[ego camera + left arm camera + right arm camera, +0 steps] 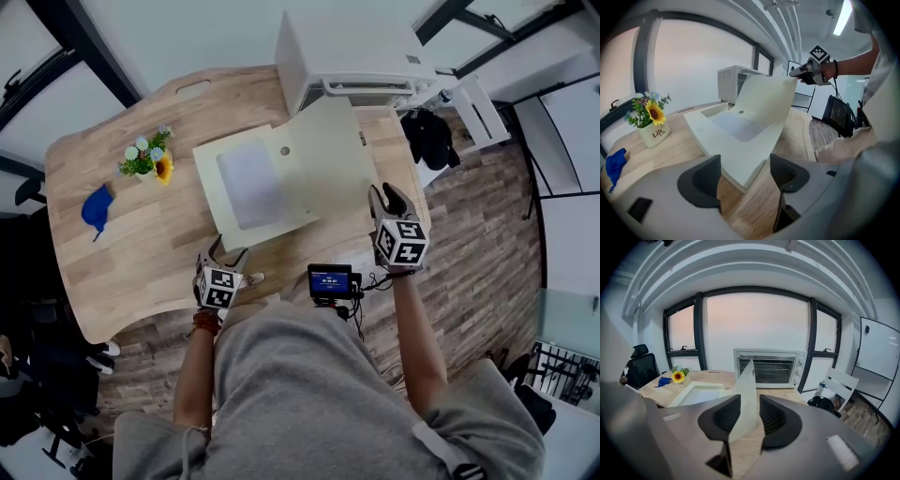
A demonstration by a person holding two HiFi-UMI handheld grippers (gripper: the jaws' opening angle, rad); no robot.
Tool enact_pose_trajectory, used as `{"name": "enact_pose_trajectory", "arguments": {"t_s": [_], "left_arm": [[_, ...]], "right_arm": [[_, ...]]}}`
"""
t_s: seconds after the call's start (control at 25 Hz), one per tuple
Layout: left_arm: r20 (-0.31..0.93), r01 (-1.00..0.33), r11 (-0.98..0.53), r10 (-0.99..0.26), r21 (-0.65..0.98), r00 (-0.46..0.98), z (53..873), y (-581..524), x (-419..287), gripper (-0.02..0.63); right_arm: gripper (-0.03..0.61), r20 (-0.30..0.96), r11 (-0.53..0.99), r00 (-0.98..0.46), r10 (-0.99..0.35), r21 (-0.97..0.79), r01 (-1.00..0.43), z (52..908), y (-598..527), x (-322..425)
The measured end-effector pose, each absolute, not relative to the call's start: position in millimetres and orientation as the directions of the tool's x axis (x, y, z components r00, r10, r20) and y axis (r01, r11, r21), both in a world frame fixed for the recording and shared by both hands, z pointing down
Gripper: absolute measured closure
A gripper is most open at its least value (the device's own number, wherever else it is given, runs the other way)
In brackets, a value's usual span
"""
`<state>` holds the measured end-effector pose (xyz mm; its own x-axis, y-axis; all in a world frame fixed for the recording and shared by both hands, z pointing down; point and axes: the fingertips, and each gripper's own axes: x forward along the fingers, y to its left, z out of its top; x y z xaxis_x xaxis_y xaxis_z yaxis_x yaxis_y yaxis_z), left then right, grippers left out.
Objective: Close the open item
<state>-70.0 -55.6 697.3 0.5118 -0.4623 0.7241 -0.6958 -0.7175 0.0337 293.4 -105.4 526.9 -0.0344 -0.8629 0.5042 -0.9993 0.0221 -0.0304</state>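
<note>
**A:** Where is the box?

**B:** The cream box point(248, 187) lies open in the middle of the wooden table point(141, 267), in front of the toaster oven point(352, 52). Its lid point(333, 155) stands raised along the right side of the base.

**A:** What is the right gripper doing?

**B:** The right gripper point(749, 411) sits astride the lid's near edge. Its jaws are spread, and the panel runs between the pads without being pinched.

**A:** And the left?

**B:** The left gripper point(744, 165) is low over the table with its jaws wide apart. The near corner of the base pokes in between them and touches neither pad.

**A:** Anything else on the table?

**B:** A sunflower pot point(148, 161) and a blue cloth point(97, 208) are at the left end, well apart from the box.
</note>
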Motion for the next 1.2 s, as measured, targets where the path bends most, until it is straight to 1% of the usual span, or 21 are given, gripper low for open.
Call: {"name": "enact_pose_trajectory", "arguments": {"t_s": [0.2, 0.44, 0.64, 0.8, 1.2], "left_arm": [[0.721, -0.691, -0.722, -0.468, 0.021, 0.511, 697.4, -55.7, -71.0, 0.299], [0.72, -0.697, -0.716, -0.473, 0.021, 0.507, 697.9, -57.3, -72.2, 0.299], [0.723, -0.704, -0.71, -0.479, 0.013, 0.497, 697.6, -59.0, -72.7, 0.299], [0.724, -0.707, -0.707, -0.48, 0.015, 0.495, 698.4, -58.4, -72.6, 0.299], [0.722, -0.703, -0.711, -0.481, 0.01, 0.497, 696.9, -57.2, -72.7, 0.299]], "right_arm": [[0.445, 0.523, 0.015, -0.033, -0.852, -0.039, -0.999, 536.0, -104.6, 294.9], [0.465, 0.538, -0.01, -0.037, -0.842, -0.084, -0.996, 547.1, -102.7, 297.8], [0.523, 0.533, -0.041, -0.027, -0.846, -0.116, -0.992, 549.1, -104.0, 300.2], [0.546, 0.536, -0.052, -0.034, -0.844, -0.143, -0.988, 551.5, -101.5, 299.0], [0.56, 0.534, -0.082, -0.036, -0.844, -0.196, -0.977, 555.3, -90.7, 297.8]]}}
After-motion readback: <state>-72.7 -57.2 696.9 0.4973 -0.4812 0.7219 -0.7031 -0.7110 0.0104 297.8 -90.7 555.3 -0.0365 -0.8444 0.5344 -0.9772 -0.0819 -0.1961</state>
